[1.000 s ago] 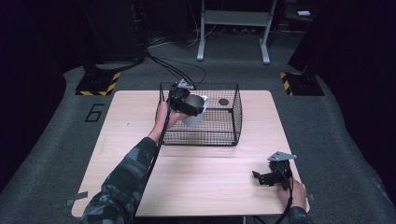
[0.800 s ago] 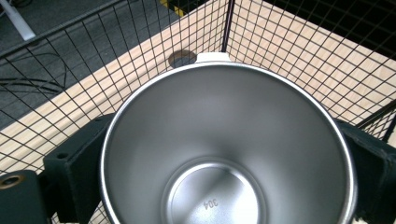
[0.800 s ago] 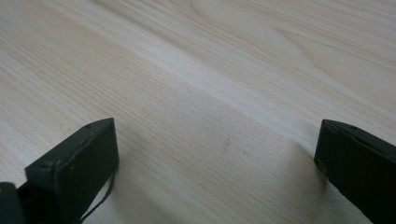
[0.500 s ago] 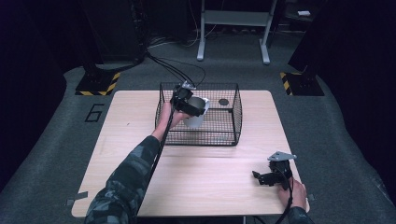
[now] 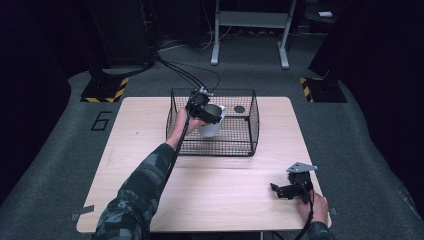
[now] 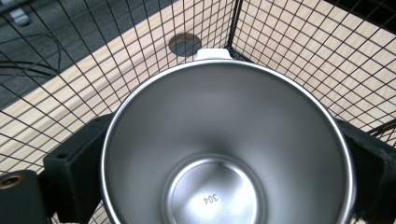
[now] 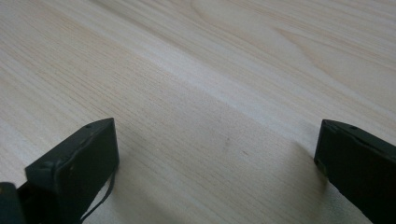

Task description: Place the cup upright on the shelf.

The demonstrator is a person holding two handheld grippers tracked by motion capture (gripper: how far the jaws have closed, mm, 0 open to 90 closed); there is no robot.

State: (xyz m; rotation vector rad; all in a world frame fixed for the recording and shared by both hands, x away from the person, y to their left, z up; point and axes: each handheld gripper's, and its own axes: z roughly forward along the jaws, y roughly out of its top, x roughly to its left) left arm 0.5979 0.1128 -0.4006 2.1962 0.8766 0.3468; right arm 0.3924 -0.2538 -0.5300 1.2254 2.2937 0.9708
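High view: the left tool [image 5: 204,111] is gripping a white cup with a bare steel interior [image 5: 212,121] and holding it inside the black wire-mesh basket [image 5: 252,131], which is standing toward the far side of the pale wooden worktop [image 5: 125,165]. The cup is sitting at the basket's left half, seemingly just above its floor (actual contact cannot be judged). A small dark disc [image 5: 239,109] is lying at the basket's far right corner. The right tool [image 5: 281,190] is resting near the worktop's near right corner, well apart from the basket.

Left gripper view: the two black jaws are clamping the cup's outer wall on opposite sides, and the camera is looking straight into the cup's polished bowl, where "304" is stamped on the bottom. Mesh is surrounding the cup.

Right gripper view: the jaws are standing wide apart, with nothing between them but bare wood.

Judged step: the cup is being either placed into or lifted out of the basket; the frames cannot settle which. The next move is calling for a steady vertical path clear of the mesh walls.
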